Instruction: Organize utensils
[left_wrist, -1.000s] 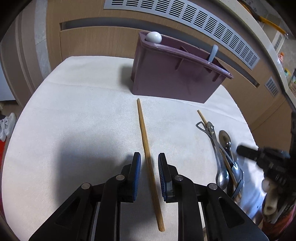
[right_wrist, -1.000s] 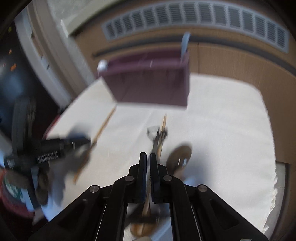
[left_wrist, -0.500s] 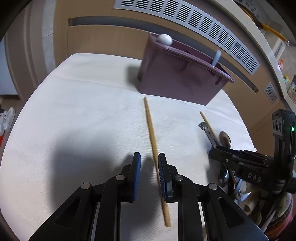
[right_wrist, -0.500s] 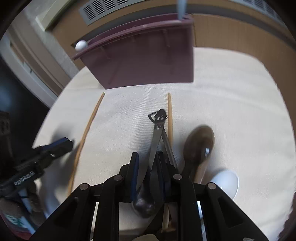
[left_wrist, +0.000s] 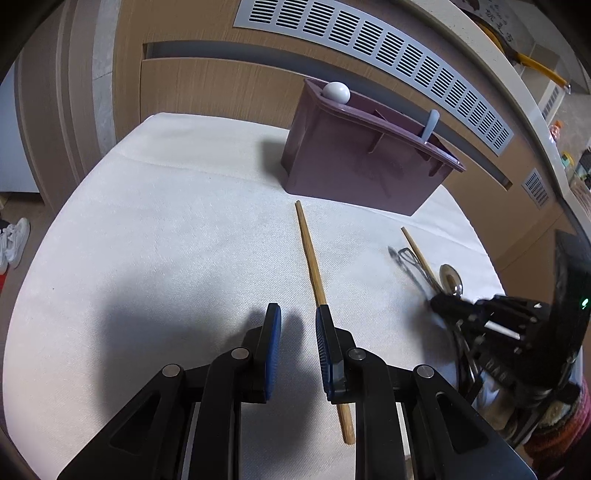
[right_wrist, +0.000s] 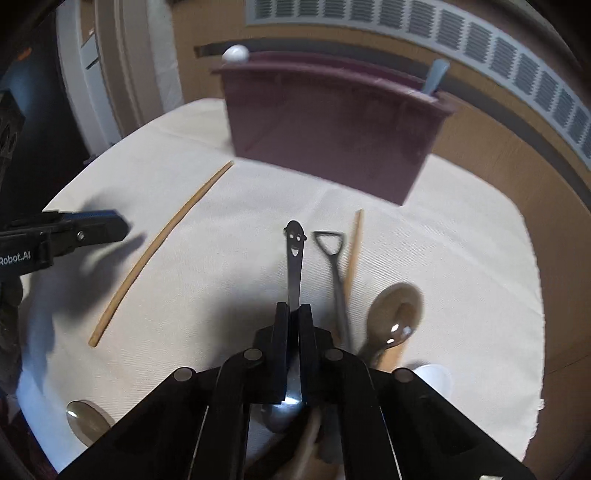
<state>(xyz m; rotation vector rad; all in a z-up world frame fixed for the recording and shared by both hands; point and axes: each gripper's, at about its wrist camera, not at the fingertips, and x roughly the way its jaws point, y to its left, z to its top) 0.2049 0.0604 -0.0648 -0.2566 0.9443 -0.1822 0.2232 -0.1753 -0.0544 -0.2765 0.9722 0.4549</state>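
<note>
Since the earlier pictures the right gripper (right_wrist: 293, 310) has come down onto the pile of cutlery, and its jaws, which have just been closing, now pinch the dark handle of a metal spoon with a smiling face (right_wrist: 294, 254) cut into its end. That handle sticks out forward between the two fingers, while the bowl of the spoon shows below them, under the gripper body.

From left to right in the right wrist view: the left gripper (right_wrist: 92, 229) reaches in over the white cloth (right_wrist: 461, 277); beside it lies a long wooden chopstick (right_wrist: 162, 251); then comes the held spoon, then a metal utensil with a triangle-shaped handle end (right_wrist: 330, 251), a second chopstick (right_wrist: 354, 254) touching that utensil, and a brown spoon (right_wrist: 397, 314) – its bowl points toward the far side.

In the left wrist view the left gripper (left_wrist: 297, 332) has its blue-padded jaws apart, with nothing between them. The long chopstick (left_wrist: 312, 266) passes under the right finger, not in the gap, and the cloth shows between the pads.

At the far side of the cloth stands the purple utensil box (left_wrist: 354, 166) – a white round handle end (left_wrist: 337, 91) shows at its left end and a grey-blue handle (left_wrist: 430, 125) near its right end.
</note>
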